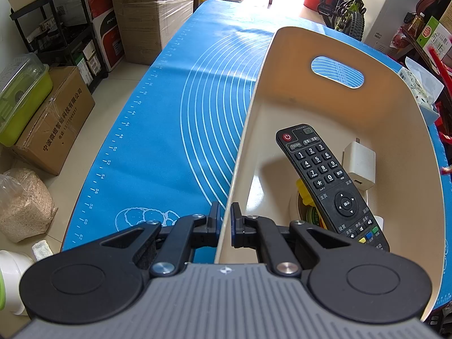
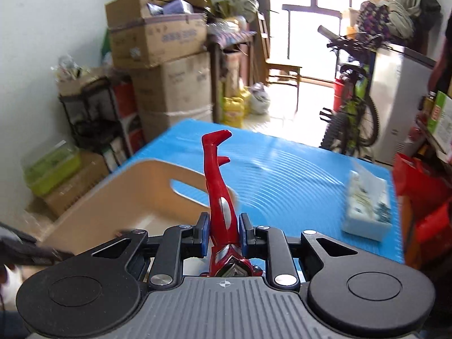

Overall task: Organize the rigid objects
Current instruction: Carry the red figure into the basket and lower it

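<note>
A cream bin (image 1: 325, 48) with a handle cutout stands on the blue mat (image 1: 197, 113). My left gripper (image 1: 225, 217) is shut on the bin's near-left wall, one pad on each side. Inside lie a black remote (image 1: 327, 180), a white charger (image 1: 358, 166), a yellow piece (image 1: 303, 195) and a roll under the remote. In the right wrist view, my right gripper (image 2: 223, 234) is shut on a red and silver toy figure (image 2: 219, 186), held legs up above the mat (image 2: 296, 163), just right of the bin (image 2: 113, 197).
A white tissue pack (image 2: 367, 212) lies on the mat at the right. Cardboard boxes (image 2: 163, 65), a black shelf rack (image 1: 56, 28) and a green container (image 1: 22, 101) crowd the left side. A bicycle (image 2: 350, 107) stands beyond the table.
</note>
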The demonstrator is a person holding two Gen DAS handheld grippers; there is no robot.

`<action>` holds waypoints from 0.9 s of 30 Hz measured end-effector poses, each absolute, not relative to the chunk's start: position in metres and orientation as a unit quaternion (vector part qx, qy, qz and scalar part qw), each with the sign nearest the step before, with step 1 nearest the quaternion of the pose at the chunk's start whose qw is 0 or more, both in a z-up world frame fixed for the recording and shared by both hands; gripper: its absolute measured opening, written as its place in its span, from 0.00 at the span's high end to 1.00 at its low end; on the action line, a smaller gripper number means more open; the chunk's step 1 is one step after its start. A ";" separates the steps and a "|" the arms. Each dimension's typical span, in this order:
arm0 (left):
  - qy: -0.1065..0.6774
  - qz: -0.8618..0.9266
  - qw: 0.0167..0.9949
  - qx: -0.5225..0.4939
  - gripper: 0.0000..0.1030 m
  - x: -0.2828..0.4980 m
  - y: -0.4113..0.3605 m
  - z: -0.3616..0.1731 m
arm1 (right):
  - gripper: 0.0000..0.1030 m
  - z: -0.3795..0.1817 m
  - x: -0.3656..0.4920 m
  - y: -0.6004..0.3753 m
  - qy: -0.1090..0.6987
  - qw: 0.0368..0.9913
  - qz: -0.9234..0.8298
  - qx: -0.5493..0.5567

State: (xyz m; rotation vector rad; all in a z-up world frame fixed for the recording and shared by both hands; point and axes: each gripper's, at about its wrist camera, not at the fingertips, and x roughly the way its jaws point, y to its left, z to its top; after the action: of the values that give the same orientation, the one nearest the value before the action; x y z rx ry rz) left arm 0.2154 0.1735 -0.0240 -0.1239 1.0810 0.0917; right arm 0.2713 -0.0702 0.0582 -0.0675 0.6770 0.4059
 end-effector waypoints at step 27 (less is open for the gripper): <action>0.514 0.044 0.855 -0.057 0.92 0.215 0.171 -0.025 | 0.67 -0.016 0.277 0.028 0.432 0.873 0.225 -0.026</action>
State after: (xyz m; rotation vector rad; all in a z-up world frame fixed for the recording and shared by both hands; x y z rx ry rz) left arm 0.2155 0.1711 -0.0252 -0.1203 1.0810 0.0926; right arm 0.2774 0.0277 -0.0162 -0.0537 0.9019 0.4702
